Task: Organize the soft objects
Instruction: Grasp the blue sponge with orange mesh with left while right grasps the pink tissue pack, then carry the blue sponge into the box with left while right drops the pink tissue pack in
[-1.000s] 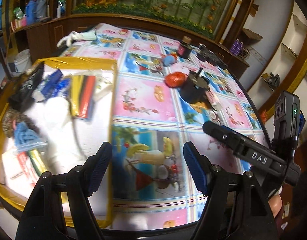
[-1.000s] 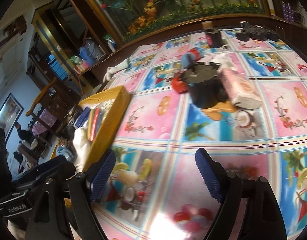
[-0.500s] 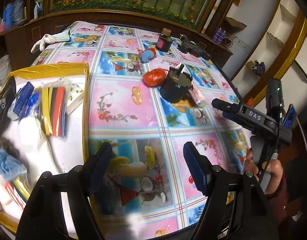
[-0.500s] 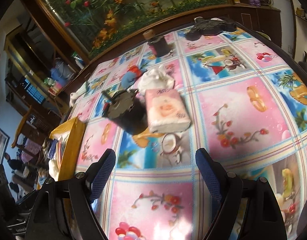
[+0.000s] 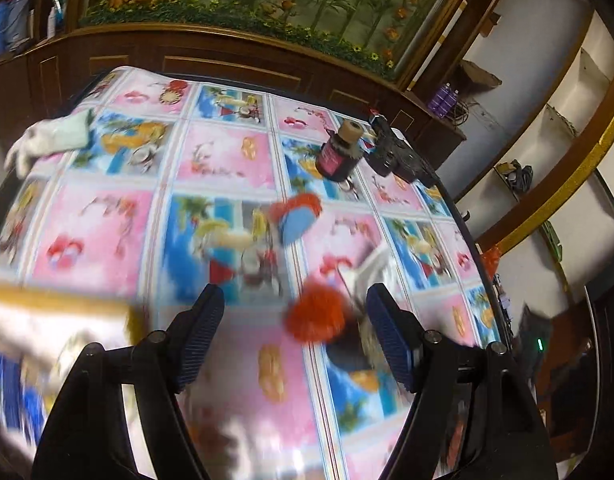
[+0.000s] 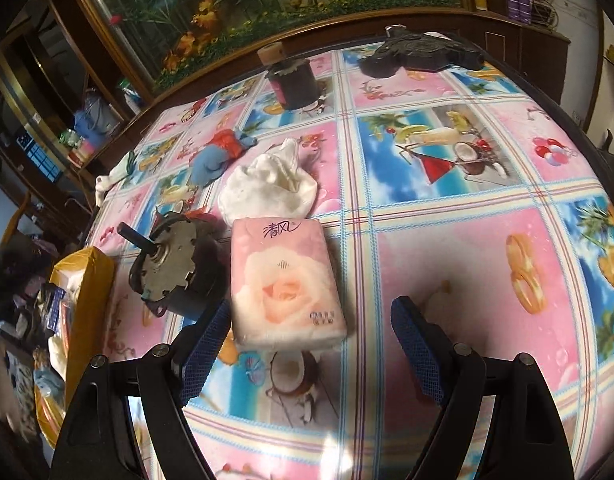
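The tissue pack [image 6: 286, 284], printed 清风 over a rose, lies at frame centre on the tablecloth [image 6: 447, 264], between the spread jaws of the right gripper [image 6: 311, 344], its near edge just ahead of them. White cloth [image 6: 269, 188] touches its far edge; a motor [image 6: 171, 264] sits left. Left gripper [image 5: 295, 340]: jaws apart, empty

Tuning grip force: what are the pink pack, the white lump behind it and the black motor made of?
Tissue pack: glossy printed plastic film over soft paper, edges rounded. White lump: matte cloth, probably cotton, with gathered folds. Motor: hard, dull grey metal plate on a dark casing.
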The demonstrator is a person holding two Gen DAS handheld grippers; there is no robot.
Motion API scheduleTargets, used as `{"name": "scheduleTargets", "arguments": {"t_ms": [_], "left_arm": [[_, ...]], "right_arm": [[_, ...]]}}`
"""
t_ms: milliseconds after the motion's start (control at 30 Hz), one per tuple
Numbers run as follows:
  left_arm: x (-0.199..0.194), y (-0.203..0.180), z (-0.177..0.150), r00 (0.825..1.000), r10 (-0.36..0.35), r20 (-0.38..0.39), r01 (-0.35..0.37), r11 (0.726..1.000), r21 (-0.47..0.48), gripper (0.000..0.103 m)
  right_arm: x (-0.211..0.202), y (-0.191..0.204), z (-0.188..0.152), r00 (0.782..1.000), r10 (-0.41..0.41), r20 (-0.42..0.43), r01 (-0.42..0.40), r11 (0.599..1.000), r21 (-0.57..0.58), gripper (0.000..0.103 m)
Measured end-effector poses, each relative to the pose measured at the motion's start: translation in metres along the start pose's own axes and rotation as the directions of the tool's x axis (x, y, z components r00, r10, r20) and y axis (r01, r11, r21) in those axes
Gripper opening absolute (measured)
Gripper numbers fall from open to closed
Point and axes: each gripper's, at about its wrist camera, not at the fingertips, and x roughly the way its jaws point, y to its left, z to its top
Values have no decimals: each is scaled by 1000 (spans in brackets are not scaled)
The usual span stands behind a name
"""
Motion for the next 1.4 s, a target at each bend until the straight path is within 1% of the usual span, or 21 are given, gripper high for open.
{"name": "scheduleTargets", "arguments": {"t_ms": [67,167,267,333,433,567,600,667,700,733,767,833,867,933,1000,1133,1167,1200,1233,1367,1400], "left_arm": [[25,-1,15,999,33,-16,-33,999,40,73],[66,-7,32,997,55,-47,-50,993,103,73],[96,-13,41,996,48,-73,-38,990,135,73],[110,-19,44,995,62,-77,-48,984,172,73],[135,-26,44,987,122,-103,-94,966,239,73],[156,-30,42,974,181,-135,-137,949,283,73],[160,-30,41,972,182,-149,-134,949,287,73],[162,-33,37,967,217,-134,-165,934,316,73],[160,-34,36,967,222,-122,-172,929,327,61],[158,-35,36,972,203,-120,-155,933,325,40],[155,-33,36,975,178,-130,-131,942,308,31],[149,-27,38,978,160,-135,-119,956,267,32],[147,-27,37,978,163,-130,-125,958,260,32],[142,-22,33,979,158,-130,-123,962,244,32],[136,-19,28,980,152,-128,-120,966,229,32],[122,-18,19,984,131,-117,-105,973,207,31],[117,-19,17,986,125,-114,-101,974,202,31],[112,-19,15,987,118,-111,-95,976,196,31],[108,-19,14,988,112,-109,-90,977,192,31],[89,-18,7,991,91,-98,-73,983,170,31],[82,-18,5,992,83,-95,-67,985,162,31]], "right_arm": [[7,2,0,1000,3,3,-3,1000,-19,82],[16,0,1,1000,-5,18,5,999,-37,82],[20,1,0,1000,-16,26,18,998,-55,82],[20,3,-2,999,-15,32,17,998,-55,82],[21,6,-4,999,-16,45,18,998,-53,81],[21,7,-5,999,-16,50,19,998,-55,81],[21,7,-5,999,-17,52,20,998,-54,81],[20,8,-6,998,-22,57,25,998,-58,81],[20,8,-6,998,-23,59,27,998,-58,80],[19,9,-7,998,-23,60,27,998,-59,80],[19,9,-8,998,-21,61,25,998,-60,78],[17,11,-9,998,0,61,4,998,-66,64],[15,13,-9,998,8,63,-3,997,-74,62],[12,18,-11,996,-21,83,29,994,-104,55],[10,22,-13,994,-47,96,59,990,-130,55],[9,20,-14,996,-39,82,48,992,-117,58],[9,19,-14,996,-43,80,52,992,-117,61],[10,18,-14,995,-56,78,65,991,-117,71],[10,18,-14,994,-73,78,82,989,-120,77],[9,20,-14,994,-74,81,84,988,-129,73],[9,20,-15,994,-64,83,75,989,-131,67]]}}
